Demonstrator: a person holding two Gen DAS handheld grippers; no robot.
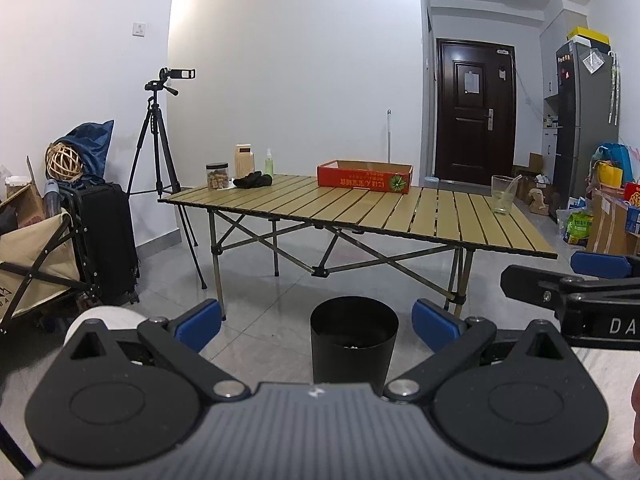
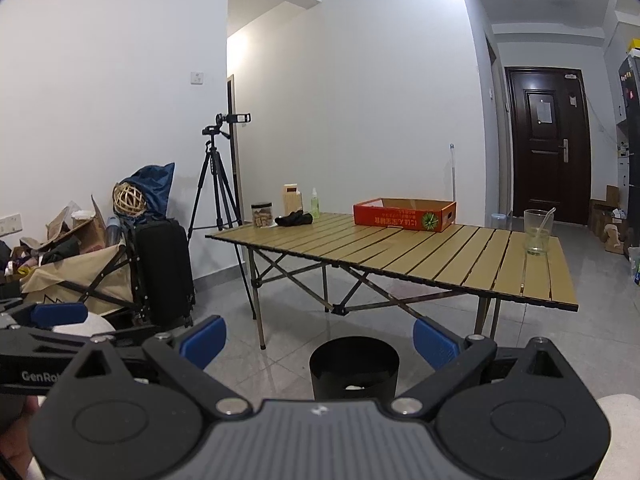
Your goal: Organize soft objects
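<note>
A dark soft bundle point(image 1: 253, 180) point(image 2: 295, 219) lies at the far left end of the slatted folding table point(image 1: 400, 212) point(image 2: 420, 256). A shallow red cardboard box point(image 1: 365, 176) point(image 2: 404, 214) sits at the table's back edge. My left gripper point(image 1: 316, 326) is open and empty, held well short of the table, above the floor. My right gripper point(image 2: 319, 340) is also open and empty, beside the left one. The right gripper's finger point(image 1: 560, 280) shows at the right edge of the left wrist view; the left gripper's finger point(image 2: 60, 315) shows at the left edge of the right wrist view.
A black bin point(image 1: 354, 340) point(image 2: 354, 368) stands on the floor just ahead of both grippers. On the table are a jar point(image 1: 217, 176), a tan container point(image 1: 244, 161), a green spray bottle point(image 1: 269, 167) and a glass with a straw point(image 1: 503, 195). A tripod with camera point(image 1: 160, 140), a black suitcase point(image 1: 108, 240) and a folding cart point(image 1: 36, 264) stand at left.
</note>
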